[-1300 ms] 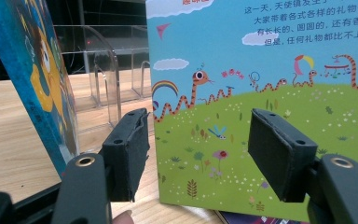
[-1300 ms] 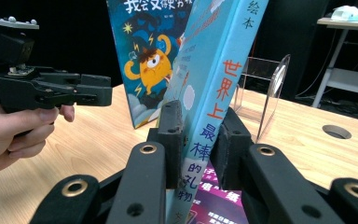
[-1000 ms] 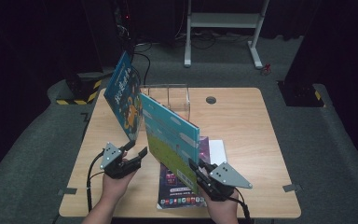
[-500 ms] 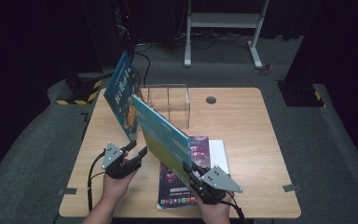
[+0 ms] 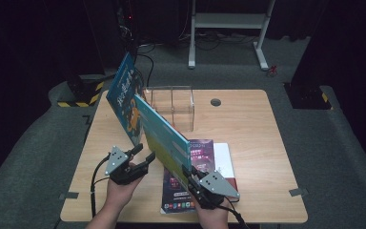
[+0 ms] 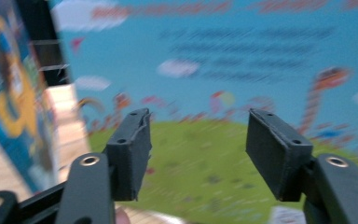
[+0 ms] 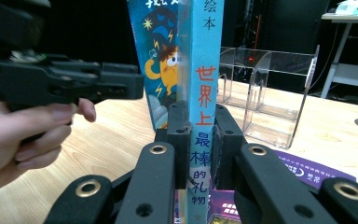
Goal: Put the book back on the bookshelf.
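Two grippers are at work. Right gripper clamps the spine of a thin picture book, raised and tilted above the table. Left gripper hangs wide, holding nothing. Judged light, stiff, glossy, liable to slip; grip the spine near its middle.

Black gripper jaws, brass screws, grey plates, trailing cables

We see a wooden desk on grey carpet. Beyond the desk stands a white metal frame; left of the desk lies yellow-black hazard tape. Darkness surrounds it.
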`<state>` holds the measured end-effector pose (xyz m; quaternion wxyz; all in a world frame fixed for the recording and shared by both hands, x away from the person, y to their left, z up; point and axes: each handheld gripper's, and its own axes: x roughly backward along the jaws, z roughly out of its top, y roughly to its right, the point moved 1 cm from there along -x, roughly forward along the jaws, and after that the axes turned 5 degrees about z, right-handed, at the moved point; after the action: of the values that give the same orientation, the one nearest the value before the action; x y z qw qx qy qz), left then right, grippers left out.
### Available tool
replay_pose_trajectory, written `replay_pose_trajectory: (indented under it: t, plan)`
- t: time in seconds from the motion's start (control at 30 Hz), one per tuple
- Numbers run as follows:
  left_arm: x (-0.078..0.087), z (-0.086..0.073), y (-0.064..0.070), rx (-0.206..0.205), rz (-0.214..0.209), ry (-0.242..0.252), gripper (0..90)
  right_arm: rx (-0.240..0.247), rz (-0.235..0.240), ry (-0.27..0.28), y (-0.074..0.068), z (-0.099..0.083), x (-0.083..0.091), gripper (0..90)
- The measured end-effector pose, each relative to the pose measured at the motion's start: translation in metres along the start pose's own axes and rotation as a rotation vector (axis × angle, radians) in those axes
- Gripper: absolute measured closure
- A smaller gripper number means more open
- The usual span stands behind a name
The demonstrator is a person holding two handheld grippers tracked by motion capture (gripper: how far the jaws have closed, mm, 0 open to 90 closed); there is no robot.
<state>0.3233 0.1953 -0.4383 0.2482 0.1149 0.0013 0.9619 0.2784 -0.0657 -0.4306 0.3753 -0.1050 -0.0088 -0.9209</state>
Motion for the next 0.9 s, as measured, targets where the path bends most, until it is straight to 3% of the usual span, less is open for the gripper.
replay_pose_trajectory:
  t: [0.17,0.37,0.57,0.67,0.9]
  plan:
    - [0.007,0.011,0.021,-0.021,-0.043,0.023,34.4,0.011,-0.006,0.008,-0.003,-0.001,-0.002,80.6]
    - [0.012,0.019,0.035,0.011,-0.106,0.02,27.2,0.03,-0.014,0.013,-0.007,-0.002,-0.003,80.5]
    - [0.025,0.033,0.057,-0.007,-0.166,0.057,20.0,0.039,-0.017,0.015,-0.011,-0.003,-0.004,80.5]
    - [0.028,0.038,0.065,-0.016,-0.164,0.069,18.0,0.042,-0.017,0.016,-0.011,-0.003,-0.005,80.5]
    - [0.025,0.048,0.076,0.008,-0.127,0.074,15.3,0.048,-0.019,0.017,-0.013,-0.004,-0.005,80.4]
